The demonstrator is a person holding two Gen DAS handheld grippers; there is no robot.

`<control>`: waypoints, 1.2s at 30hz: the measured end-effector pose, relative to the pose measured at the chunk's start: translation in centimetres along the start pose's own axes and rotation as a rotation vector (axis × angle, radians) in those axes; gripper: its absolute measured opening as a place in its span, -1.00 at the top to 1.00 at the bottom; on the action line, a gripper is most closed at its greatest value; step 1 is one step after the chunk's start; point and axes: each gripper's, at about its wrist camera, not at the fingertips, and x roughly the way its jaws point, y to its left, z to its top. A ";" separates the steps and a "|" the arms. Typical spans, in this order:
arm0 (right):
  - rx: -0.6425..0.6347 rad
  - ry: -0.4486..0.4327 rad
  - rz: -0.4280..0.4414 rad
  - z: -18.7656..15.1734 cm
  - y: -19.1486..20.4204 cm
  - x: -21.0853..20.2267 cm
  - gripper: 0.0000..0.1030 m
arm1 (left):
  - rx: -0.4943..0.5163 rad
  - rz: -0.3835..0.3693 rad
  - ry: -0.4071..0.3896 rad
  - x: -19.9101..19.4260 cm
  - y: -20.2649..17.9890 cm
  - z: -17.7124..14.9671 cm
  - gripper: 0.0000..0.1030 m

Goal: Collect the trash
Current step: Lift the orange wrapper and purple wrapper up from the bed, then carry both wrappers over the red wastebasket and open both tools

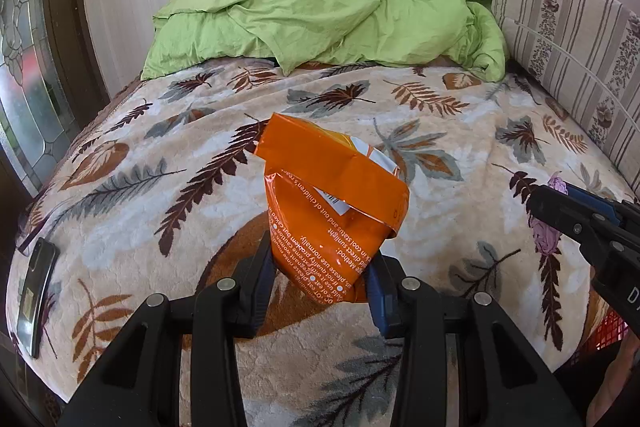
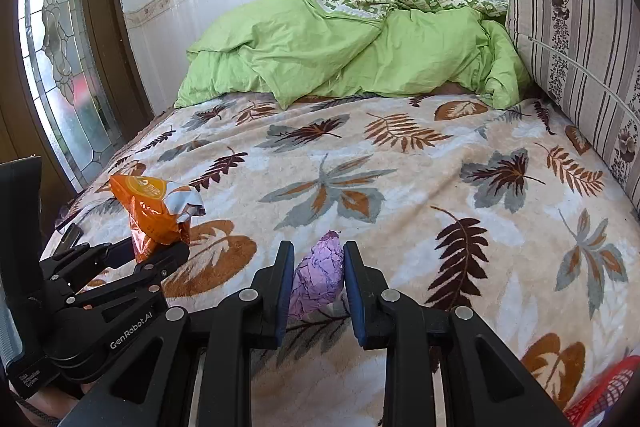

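Note:
My left gripper (image 1: pixel 320 267) is shut on an orange snack bag (image 1: pixel 336 211), holding it upright above the leaf-patterned blanket (image 1: pixel 160 155). The same bag shows at the left of the right wrist view (image 2: pixel 156 211), in the left gripper (image 2: pixel 156 251). My right gripper (image 2: pixel 318 275) is closed around a crumpled purple wrapper (image 2: pixel 318 275), its pads touching both sides. In the left wrist view the right gripper (image 1: pixel 548 215) shows at the right edge with the purple wrapper (image 1: pixel 546 235) between its fingers.
A dark phone (image 1: pixel 36 283) lies at the bed's left edge. A green duvet (image 1: pixel 320 15) is heaped at the far end. A striped cushion (image 1: pixel 572 43) lines the right side. A red mesh basket (image 2: pixel 604 387) sits at the lower right. A glass door (image 2: pixel 60 47) stands left.

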 end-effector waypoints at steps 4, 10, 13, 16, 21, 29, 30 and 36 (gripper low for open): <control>0.007 0.000 -0.001 0.0 -0.1 -0.1 0.49 | 0.001 -0.002 -0.001 -0.1 -0.3 0.1 0.24; 0.012 0.001 -0.002 0.0 -0.1 0.0 0.49 | 0.003 -0.006 -0.002 0.0 -0.4 0.1 0.24; 0.019 -0.001 -0.001 0.1 -0.1 0.1 0.49 | 0.008 -0.009 -0.004 -0.1 -1.0 0.1 0.24; 0.025 -0.005 -0.003 0.1 -0.1 0.0 0.49 | 0.013 -0.015 -0.008 -0.3 -1.3 0.1 0.24; 0.061 -0.012 0.002 0.1 -0.5 -0.6 0.49 | 0.014 -0.039 -0.011 -0.6 -1.1 -0.1 0.24; 0.143 -0.055 0.017 0.2 -3.1 -5.9 0.49 | 0.051 -0.162 -0.021 -3.8 -3.1 -0.2 0.24; 0.153 -0.062 0.011 0.1 -3.7 -6.8 0.49 | 0.063 -0.178 -0.024 -4.3 -3.5 -0.1 0.24; 0.254 -0.116 -0.069 -1.9 -9.2 -14.2 0.49 | 0.154 -0.365 -0.024 -8.5 -9.1 0.3 0.24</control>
